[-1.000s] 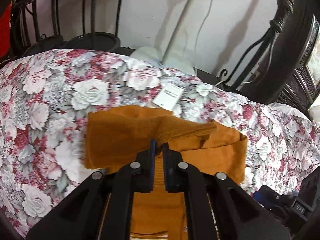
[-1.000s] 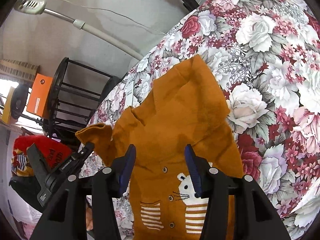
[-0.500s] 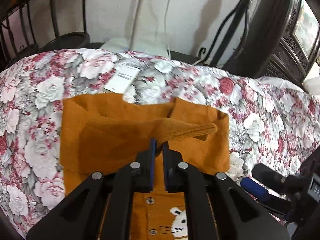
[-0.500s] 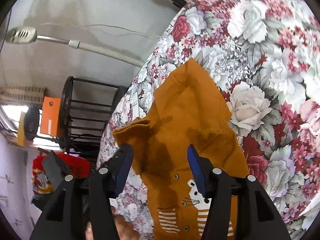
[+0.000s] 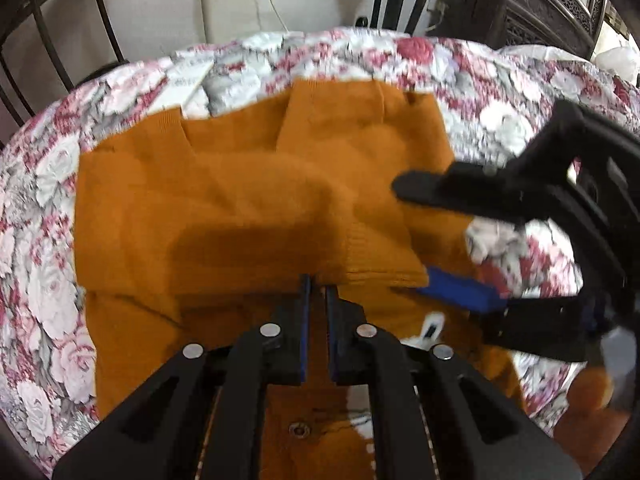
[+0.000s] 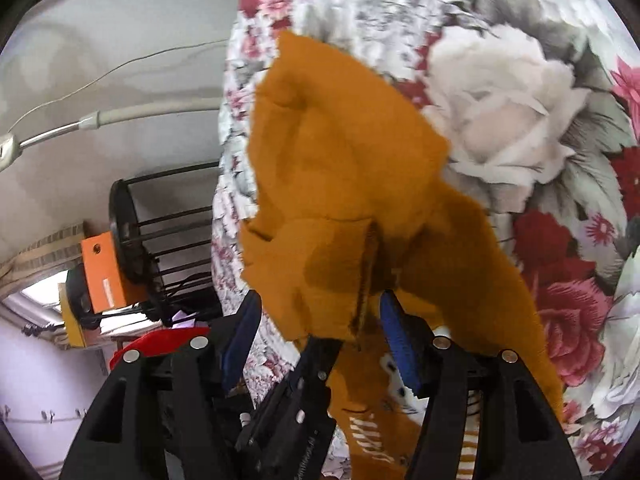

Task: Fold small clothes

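A small orange cardigan [image 5: 224,208] lies front up on the floral bedspread [image 5: 40,280]. My left gripper [image 5: 316,284] is shut on the ribbed cuff of one sleeve [image 5: 380,256], which is drawn across the cardigan's chest. My right gripper [image 5: 440,240] comes in from the right over the garment's edge, one black finger above and one blue pad below. In the right wrist view the right gripper [image 6: 320,332] has its jaws opening. The orange cardigan [image 6: 340,160] and the left gripper [image 6: 296,408] with its cuff sit between the blue pads [image 6: 400,344], and neither pad presses on them.
A white hang tag [image 5: 188,80] lies on the bedspread beyond the collar. Dark carved furniture [image 5: 540,8] stands at the back right. Off the bed's side are a black metal rack [image 6: 160,240], an orange box [image 6: 104,272] and a white pole [image 6: 120,116].
The left gripper has carried the sleeve cuff across the cardigan and lower toward it. The right gripper has dropped, rolled, spread its jaws wider and now shows in the left wrist view.
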{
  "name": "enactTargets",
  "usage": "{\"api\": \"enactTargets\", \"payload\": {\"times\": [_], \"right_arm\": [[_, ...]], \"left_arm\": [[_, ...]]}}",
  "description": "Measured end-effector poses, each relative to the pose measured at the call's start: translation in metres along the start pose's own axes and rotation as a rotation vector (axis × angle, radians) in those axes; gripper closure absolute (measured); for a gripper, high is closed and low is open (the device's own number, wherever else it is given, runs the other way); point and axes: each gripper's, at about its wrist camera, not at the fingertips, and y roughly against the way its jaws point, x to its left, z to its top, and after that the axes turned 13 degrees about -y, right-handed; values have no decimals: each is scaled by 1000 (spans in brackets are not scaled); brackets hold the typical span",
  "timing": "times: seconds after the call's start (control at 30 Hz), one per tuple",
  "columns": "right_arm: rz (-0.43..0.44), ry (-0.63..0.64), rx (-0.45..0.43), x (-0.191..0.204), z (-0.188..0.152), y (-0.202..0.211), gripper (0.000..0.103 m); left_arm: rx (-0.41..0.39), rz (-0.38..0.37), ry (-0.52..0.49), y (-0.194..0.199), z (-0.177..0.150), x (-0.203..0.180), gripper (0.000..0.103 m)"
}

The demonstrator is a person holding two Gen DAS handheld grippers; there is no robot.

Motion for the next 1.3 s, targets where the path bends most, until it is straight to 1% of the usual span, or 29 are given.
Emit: {"api": "enactTargets", "payload": {"times": [0.1,0.17,0.2,0.23,0.27,0.3,0.33,0.4,0.43,0.47,0.5,0.53,0.57,0.6,0.67,0.77,0.83,0.87,0.9,0.97,1.03,1.07,1.1,1.13,1.17,1.2,1.23,1.27,1.3], "right_arm": [[-18,26,-21,1,-2,0,41],[-37,47,-28,3,-4,-4,43],[-51,59,-33,3,-6,-7,54],[-59,75,-40,4,-7,-8,61],[-70,97,-47,6,-9,-10,77],[-93,136,-57,10,-11,-11,90],[-119,177,-73,14,-13,-12,92],[-172,273,-121,26,-17,-10,93],[-193,310,-130,31,-19,-11,93],[-216,338,-132,34,-20,-12,89],[-250,349,-121,36,-19,-15,82],[-256,342,-119,35,-18,-16,75],[-248,330,-126,33,-17,-15,68],[-234,322,-143,31,-15,-14,68],[-221,323,-143,29,-11,-13,68],[-184,293,-162,24,-4,-9,68],[-191,313,-178,22,-2,-8,88],[-197,335,-182,23,-2,-10,98],[-199,373,-198,28,-6,-9,98],[-163,467,-240,48,-19,-2,98],[-126,630,-298,78,-37,9,98],[-135,691,-332,87,-42,12,98],[-195,729,-368,90,-39,10,98],[-253,719,-375,85,-31,5,98],[-349,660,-363,69,-11,-4,98],[-396,591,-348,54,3,-9,97],[-392,521,-332,40,14,-9,98],[-356,470,-320,33,19,-7,96],[-326,452,-316,39,18,-1,93]], "left_arm": [[11,-32,-6,0,-6,3,97],[2,-22,-23,3,-8,4,96],[0,-21,-29,5,-9,5,93],[-4,-20,-31,7,-10,7,88],[-8,-16,-28,10,-10,11,85],[-11,-10,-24,12,-11,15,77],[-20,1,-12,15,-12,22,67],[-41,25,41,21,-13,45,58],[-45,28,77,22,-12,58,56],[-46,27,108,23,-13,68,56],[-41,23,163,22,-14,85,56],[-32,20,194,20,-14,94,56],[-19,19,224,18,-15,104,56],[-6,29,257,15,-17,116,56],[9,49,290,12,-21,128,56],[67,73,296,0,-28,137,49],[119,82,290,-12,-32,137,42],[133,89,285,-16,-34,136,41],[133,96,277,-16,-34,135,40],[110,104,268,-9,-31,134,40],[54,100,271,3,-27,135,41],[42,101,266,6,-26,135,41],[52,108,258,5,-25,135,39],[99,123,251,-4,-27,135,33],[144,123,254,-14,-30,135,31],[177,112,263,-22,-34,136,30],[176,102,274,-23,-37,136,30],[170,106,269,-20,-35,136,31],[152,106,267,-14,-31,137,31]]}}
